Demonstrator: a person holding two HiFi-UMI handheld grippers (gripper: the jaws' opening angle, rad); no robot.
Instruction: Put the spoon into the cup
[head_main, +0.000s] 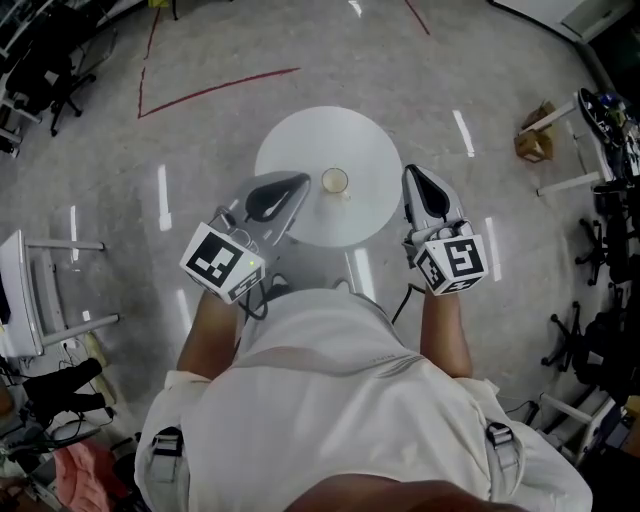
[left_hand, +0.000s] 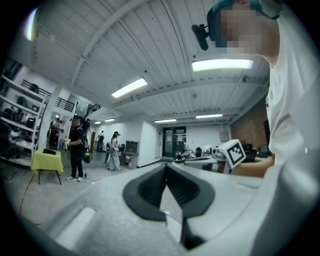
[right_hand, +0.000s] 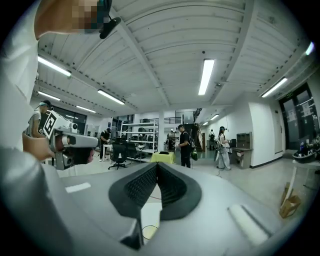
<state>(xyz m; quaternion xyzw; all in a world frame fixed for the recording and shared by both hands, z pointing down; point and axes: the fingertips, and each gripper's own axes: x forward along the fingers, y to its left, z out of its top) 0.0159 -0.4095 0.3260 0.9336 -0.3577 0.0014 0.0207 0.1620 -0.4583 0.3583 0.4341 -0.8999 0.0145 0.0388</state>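
The left gripper and the right gripper were held level on either side of the round white table, each with its jaws pressed together at the tips and nothing between them. Each gripper's cube bore black-and-white square markers. The cup stood upright near the table's middle, apart from both grippers; whether the spoon lay in it could not be told.

The cup stands near the middle of the table.

No legible text or numbers, only square black-and-white markers
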